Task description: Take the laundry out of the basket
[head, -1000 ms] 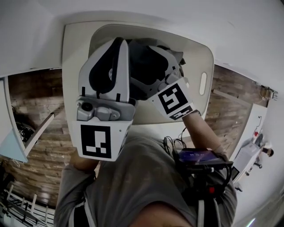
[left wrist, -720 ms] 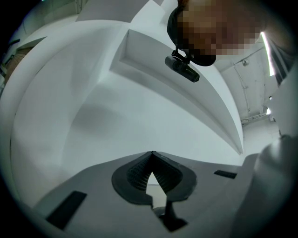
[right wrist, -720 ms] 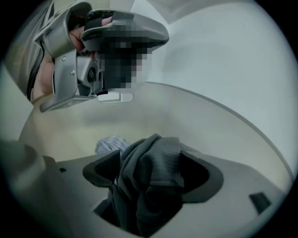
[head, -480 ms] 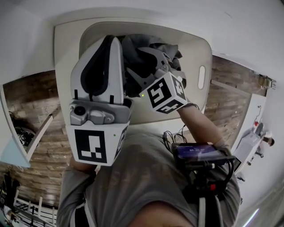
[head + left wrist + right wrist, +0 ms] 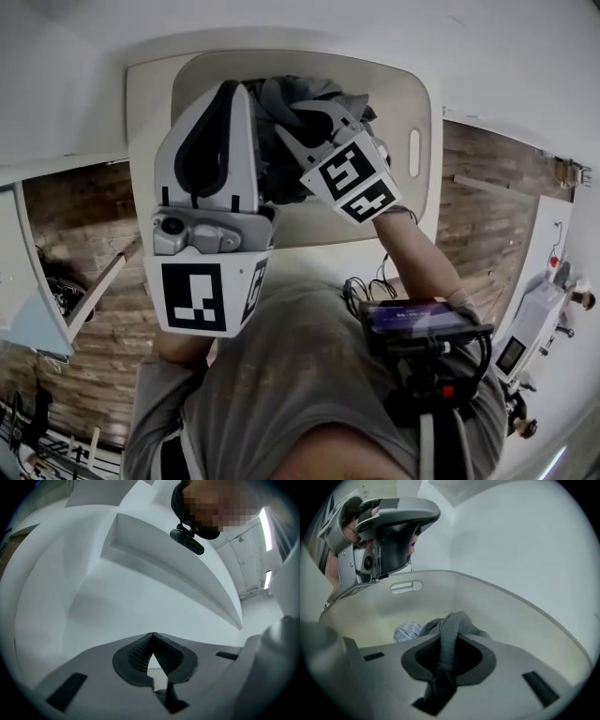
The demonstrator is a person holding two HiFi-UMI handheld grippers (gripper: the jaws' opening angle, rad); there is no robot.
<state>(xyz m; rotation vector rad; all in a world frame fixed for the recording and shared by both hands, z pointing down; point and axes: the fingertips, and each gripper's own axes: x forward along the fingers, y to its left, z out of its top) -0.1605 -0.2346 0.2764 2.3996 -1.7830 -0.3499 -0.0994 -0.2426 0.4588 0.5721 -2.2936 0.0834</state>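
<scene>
A wooden plank floor (image 5: 80, 234) is showing on either side, under a white wall (image 5: 525, 56). The person is wearing a grey shirt (image 5: 281, 375), and a black device with a lit screen (image 5: 417, 321) is sitting on their right side, thin cables (image 5: 367, 289) looping beside it. In the left gripper view, ceiling light strips (image 5: 267, 524) are glowing.
</scene>
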